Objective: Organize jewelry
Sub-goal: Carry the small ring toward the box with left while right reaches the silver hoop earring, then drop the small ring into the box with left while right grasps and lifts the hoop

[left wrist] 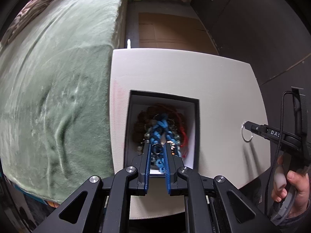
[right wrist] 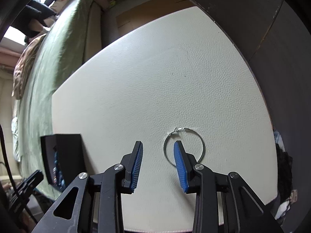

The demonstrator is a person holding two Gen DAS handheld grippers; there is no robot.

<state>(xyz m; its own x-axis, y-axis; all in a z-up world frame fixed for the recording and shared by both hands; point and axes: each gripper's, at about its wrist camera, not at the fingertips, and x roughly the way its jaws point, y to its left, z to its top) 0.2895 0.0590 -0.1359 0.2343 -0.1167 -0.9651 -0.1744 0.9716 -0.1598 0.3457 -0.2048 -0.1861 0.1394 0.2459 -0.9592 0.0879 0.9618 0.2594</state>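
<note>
Pinched between left gripper (left wrist: pixel 157 149) jaws: small dark ring (left wrist: pixel 157 148), held over open box (left wrist: pixel 196 128) for dropping onto cords and beads (left wrist: pixel 155 128) (box already crowded). Right gripper (right wrist: pixel 158 148), jaws spread, straddling near rim of wire hoop (right wrist: pixel 184 145) flat on desk (right wrist: pixel 155 77), ready for pickup.
</note>
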